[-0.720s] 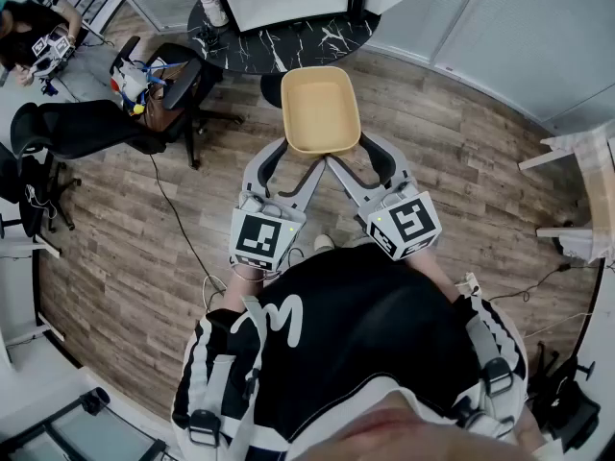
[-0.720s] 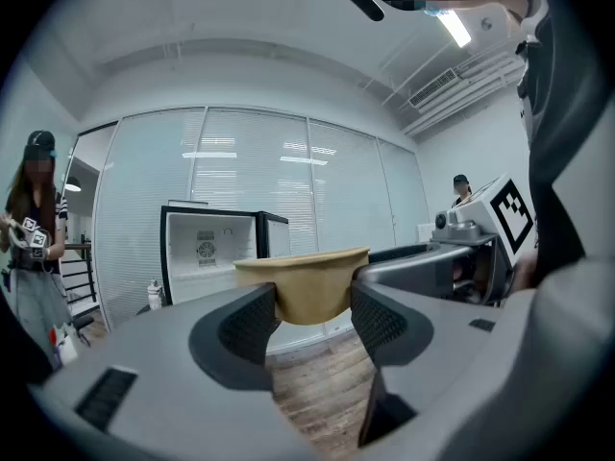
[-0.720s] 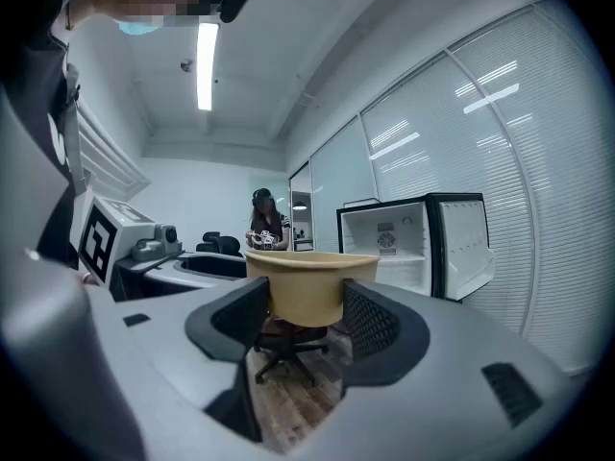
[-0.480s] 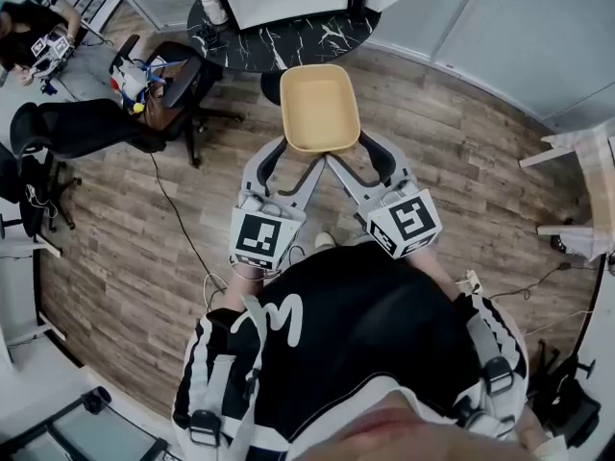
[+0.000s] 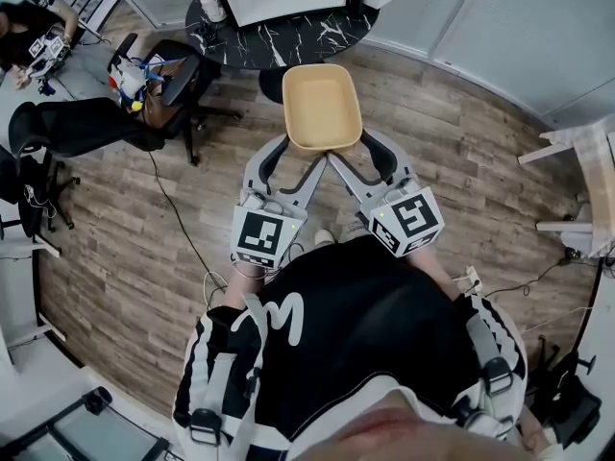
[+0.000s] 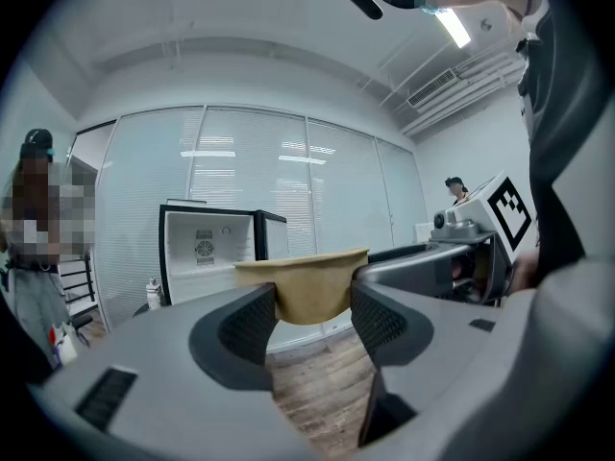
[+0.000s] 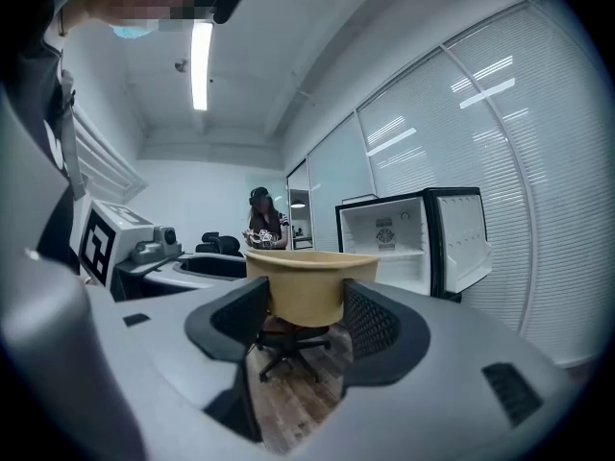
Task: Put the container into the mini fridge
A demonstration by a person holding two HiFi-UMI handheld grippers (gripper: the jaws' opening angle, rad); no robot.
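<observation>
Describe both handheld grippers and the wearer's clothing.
The left gripper and right gripper match: light grey curved bodies, black ribbed pads, each carrying a white cube with black square markers. The person wears a black top with white print and stripes.

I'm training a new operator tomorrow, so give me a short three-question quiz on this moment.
1. True or false: the container already sits inside the mini fridge.
2. The container is gripped by: A) one claw, B) both claws, C) neither.
3. Fill in: the mini fridge door is ____.

Key: 1 false, it is held in the air. 2 B, the left claw and the right claw. 3 open.
</observation>
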